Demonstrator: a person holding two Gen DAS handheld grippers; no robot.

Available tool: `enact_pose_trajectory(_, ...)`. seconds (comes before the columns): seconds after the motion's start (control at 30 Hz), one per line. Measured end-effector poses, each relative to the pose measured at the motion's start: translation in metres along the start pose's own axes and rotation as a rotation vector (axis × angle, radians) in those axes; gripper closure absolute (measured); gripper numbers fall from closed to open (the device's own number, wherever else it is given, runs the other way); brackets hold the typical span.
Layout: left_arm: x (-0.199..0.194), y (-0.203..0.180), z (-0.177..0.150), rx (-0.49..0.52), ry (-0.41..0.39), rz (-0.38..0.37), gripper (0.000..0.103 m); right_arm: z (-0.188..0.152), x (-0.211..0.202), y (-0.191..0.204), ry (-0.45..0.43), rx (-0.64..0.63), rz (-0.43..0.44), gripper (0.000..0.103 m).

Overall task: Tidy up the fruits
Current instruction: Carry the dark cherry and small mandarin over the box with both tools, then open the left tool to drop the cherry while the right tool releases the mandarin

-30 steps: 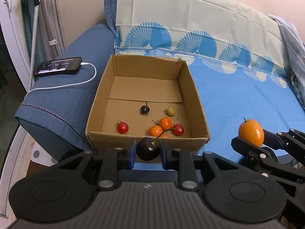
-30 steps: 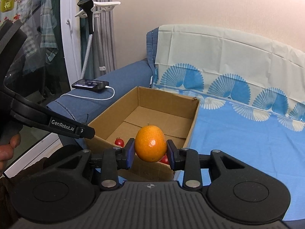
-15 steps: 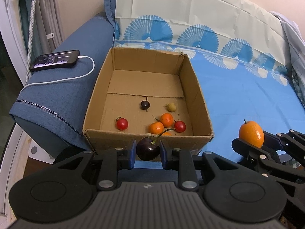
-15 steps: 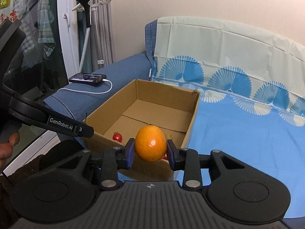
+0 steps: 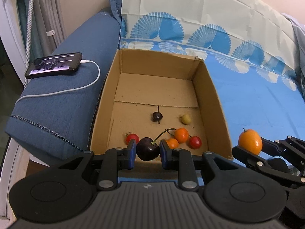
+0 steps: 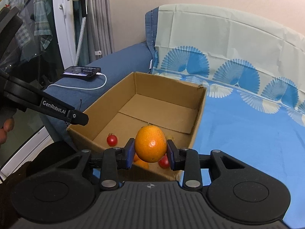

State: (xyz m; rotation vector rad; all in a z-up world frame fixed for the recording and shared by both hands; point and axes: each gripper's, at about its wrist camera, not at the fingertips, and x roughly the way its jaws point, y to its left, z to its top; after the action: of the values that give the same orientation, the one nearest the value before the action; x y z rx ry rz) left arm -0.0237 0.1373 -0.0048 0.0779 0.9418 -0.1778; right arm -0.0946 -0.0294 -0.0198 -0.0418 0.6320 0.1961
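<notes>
Left wrist view: left tongs (image 5: 148, 151) clamped on a dark cherry (image 5: 148, 148), sitting right over the box (image 5: 213, 87) near edge, small fruits inside

Right wrist view: right tongs (image 6: 150, 151) squeezing an orange (image 6: 150, 146) above the box's near corner, bed (image 6: 238, 133) alongside

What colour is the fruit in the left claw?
Dark purple-black cherry, green stem; clearest in the left wrist view.

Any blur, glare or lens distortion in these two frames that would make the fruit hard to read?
Left wrist view: strong fisheye bending, dark corners; the dark cherry and the fruit in the cardboard box are sharp. Right wrist view: same barrel distortion; a small highlight on the orange, reflections in the window at left, no motion blur.
</notes>
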Motion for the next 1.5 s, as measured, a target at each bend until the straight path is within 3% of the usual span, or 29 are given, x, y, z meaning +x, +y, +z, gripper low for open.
enact_pose_trajectory(0.5,0.094,0.010,0.041,0.005,0.112,0.030,0.074,0.017,0.098,-0.016,0.108,0.014,0.027,0.067)
enact_pose_trajectory(1.03,0.162,0.019,0.038,0.036,0.219,0.070,0.072,0.005,0.161,-0.020,0.209,-0.013,0.036,0.067)
enact_pose_trajectory(1.07,0.163,0.019,0.038,0.040,0.221,0.068,0.069,0.005,0.162,-0.020,0.210,-0.019,0.037,0.067)
enact_pose_trajectory(1.1,0.164,0.018,0.039,0.046,0.227,0.067,0.047,0.006,0.163,-0.020,0.212,-0.028,0.040,0.066)
enact_pose_trajectory(1.13,0.163,0.018,0.040,0.047,0.228,0.071,0.016,0.008,0.163,-0.019,0.210,-0.043,0.044,0.066)
enact_pose_trajectory(1.17,0.160,0.019,0.042,0.035,0.214,0.088,0.004,0.010,0.161,-0.018,0.203,-0.056,0.042,0.053)
enact_pose_trajectory(1.2,0.154,0.019,0.043,0.020,0.184,0.111,0.000,0.012,0.159,-0.017,0.191,-0.072,0.034,0.030)
enact_pose_trajectory(1.27,0.146,0.019,0.045,0.015,0.150,0.128,0.000,0.016,0.151,-0.015,0.158,-0.105,0.009,0.010)
enact_pose_trajectory(1.37,0.140,0.017,0.043,0.015,0.191,0.122,0.000,0.018,0.135,-0.013,0.133,-0.118,-0.002,0.009)
enact_pose_trajectory(1.5,0.115,0.010,0.030,0.012,0.183,0.119,0.000,0.013,0.111,-0.013,0.141,-0.042,-0.014,0.006)
